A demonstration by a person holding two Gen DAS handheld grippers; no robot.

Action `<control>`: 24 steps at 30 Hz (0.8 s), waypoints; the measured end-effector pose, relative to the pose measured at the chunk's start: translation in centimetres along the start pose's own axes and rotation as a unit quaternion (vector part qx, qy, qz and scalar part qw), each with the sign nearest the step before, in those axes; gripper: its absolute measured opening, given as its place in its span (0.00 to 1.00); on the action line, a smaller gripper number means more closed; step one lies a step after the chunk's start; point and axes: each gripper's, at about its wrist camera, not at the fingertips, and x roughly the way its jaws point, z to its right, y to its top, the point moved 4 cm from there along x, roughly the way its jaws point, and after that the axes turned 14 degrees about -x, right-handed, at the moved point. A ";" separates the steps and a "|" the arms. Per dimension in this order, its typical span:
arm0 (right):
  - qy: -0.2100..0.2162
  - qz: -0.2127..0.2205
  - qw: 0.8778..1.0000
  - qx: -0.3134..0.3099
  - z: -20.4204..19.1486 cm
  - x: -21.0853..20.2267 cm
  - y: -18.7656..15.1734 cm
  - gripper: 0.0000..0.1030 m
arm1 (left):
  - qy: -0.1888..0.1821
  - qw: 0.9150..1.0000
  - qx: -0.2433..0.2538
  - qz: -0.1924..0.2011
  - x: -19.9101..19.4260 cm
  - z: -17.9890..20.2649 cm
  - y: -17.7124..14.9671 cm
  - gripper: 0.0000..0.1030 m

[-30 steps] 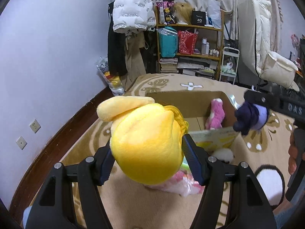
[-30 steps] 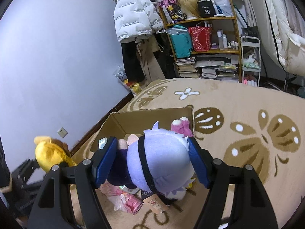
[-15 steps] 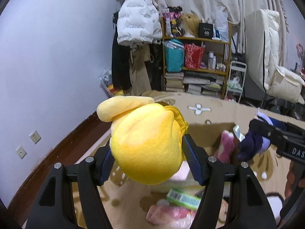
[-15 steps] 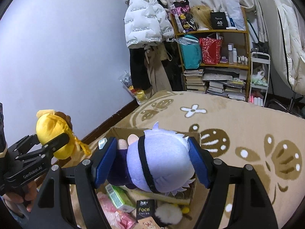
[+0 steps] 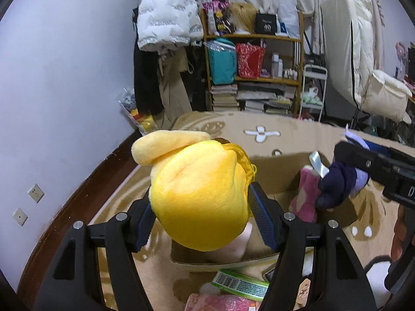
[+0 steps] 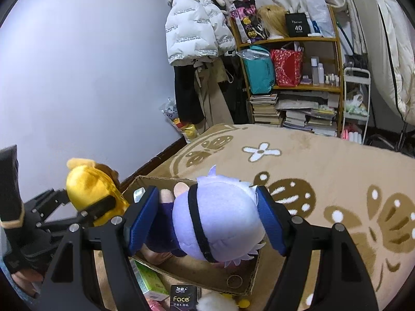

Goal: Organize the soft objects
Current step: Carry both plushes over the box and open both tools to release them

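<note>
Over the last second both grippers have carried their toys over the open cardboard box (image 6: 197, 274), the left gripper (image 5: 205, 220) pinching the yellow plush (image 5: 199, 194), the right gripper (image 6: 207, 223) pinching the lavender doll (image 6: 223, 220), seemingly ready to drop.

Yellow plush (image 5: 199, 202), lavender black-banded plush (image 6: 220, 223), tan brown-flowered carpet (image 6: 324, 171).

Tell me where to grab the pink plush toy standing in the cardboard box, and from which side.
Grip the pink plush toy around its upper body, coming down from above through the open top of the cardboard box. It stands roughly upright against the inner wall, so the walls likely block a sideways approach.
</note>
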 end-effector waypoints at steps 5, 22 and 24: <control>0.016 -0.006 1.000 0.007 0.4 1.1 -1.2 0.77 | -0.001 1.000 0.018 -0.021 1.8 0.7 -1.2 0.66; 0.024 -0.031 0.998 0.044 1.4 1.6 -2.3 0.88 | 0.020 0.997 0.009 -0.076 4.1 -0.1 -3.0 0.83; 0.018 -0.031 0.998 0.047 1.4 1.2 -2.2 0.91 | 0.020 0.997 0.012 -0.074 3.7 -0.2 -3.0 0.89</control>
